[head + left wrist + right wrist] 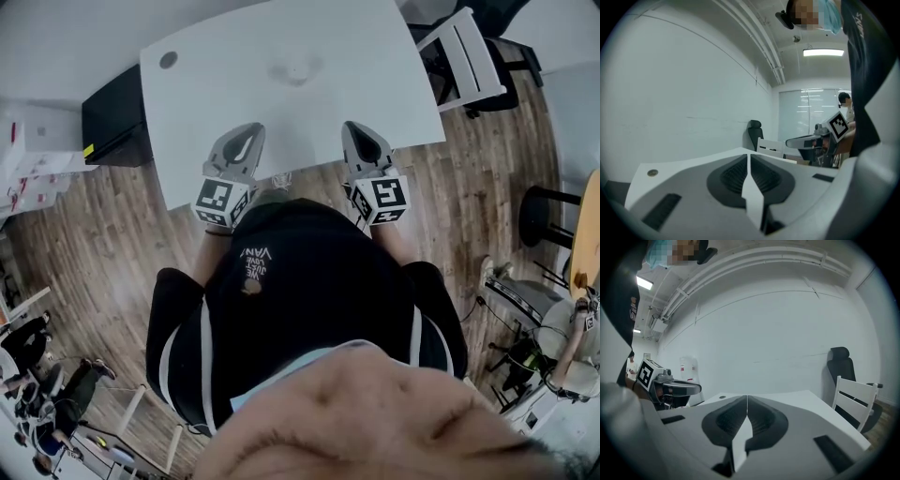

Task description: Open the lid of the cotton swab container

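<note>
The left gripper (246,139) and right gripper (360,137) are side by side at centre frame in the head view, over the near edge of the white table (206,84). Each gripper's own view shows its jaws closed together with nothing between them. A faint pale shape at upper centre of the table appears to be the cotton swab container (295,69), well apart from both grippers. It is too blurred to confirm.

Office rm: white table (281,112), desk chair (841,363), wood floor (112,230).

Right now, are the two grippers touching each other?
Apart. The head view shows the left gripper and right gripper side by side, with bare white table between them.
</note>
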Demonstrator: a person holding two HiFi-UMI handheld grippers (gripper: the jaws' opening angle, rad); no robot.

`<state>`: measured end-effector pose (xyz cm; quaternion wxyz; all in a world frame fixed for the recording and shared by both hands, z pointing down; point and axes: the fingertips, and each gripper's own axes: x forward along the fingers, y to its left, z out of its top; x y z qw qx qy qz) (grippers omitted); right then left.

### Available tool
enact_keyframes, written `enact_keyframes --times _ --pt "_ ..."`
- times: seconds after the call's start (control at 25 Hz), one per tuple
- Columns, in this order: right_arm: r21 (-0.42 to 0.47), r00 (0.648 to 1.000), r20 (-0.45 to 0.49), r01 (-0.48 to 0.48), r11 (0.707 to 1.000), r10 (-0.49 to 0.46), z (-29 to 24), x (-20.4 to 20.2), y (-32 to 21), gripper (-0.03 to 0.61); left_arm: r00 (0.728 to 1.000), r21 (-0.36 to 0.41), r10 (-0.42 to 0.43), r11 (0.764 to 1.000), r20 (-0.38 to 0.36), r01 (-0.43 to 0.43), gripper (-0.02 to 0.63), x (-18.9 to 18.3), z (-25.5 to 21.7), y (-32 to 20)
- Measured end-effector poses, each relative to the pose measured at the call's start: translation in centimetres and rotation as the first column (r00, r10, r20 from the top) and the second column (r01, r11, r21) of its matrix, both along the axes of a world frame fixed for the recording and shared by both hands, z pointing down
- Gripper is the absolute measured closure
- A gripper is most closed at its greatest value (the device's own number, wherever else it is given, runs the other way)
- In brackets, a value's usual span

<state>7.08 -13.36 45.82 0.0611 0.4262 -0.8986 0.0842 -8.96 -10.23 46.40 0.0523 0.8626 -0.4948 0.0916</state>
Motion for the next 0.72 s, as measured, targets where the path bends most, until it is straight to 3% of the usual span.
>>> enact_keyframes --times 0.48,0.72 --pt "-0.021 0.999 -0.023 -0.034 0.999 0.034 0.9 -0.8 -2.7 0.566 0.996 -0.003 0.084 0.996 0.028 -0.084 0.581 0.2 1.1 -5.1" --pt "-0.046 0.998 -0.039 -0.051 0.998 0.050 1.6 -0.6 -3.5 0.566 0.994 -0.005 0.112 0.994 0.005 -0.112 0.581 1.1 1.5 -7.2"
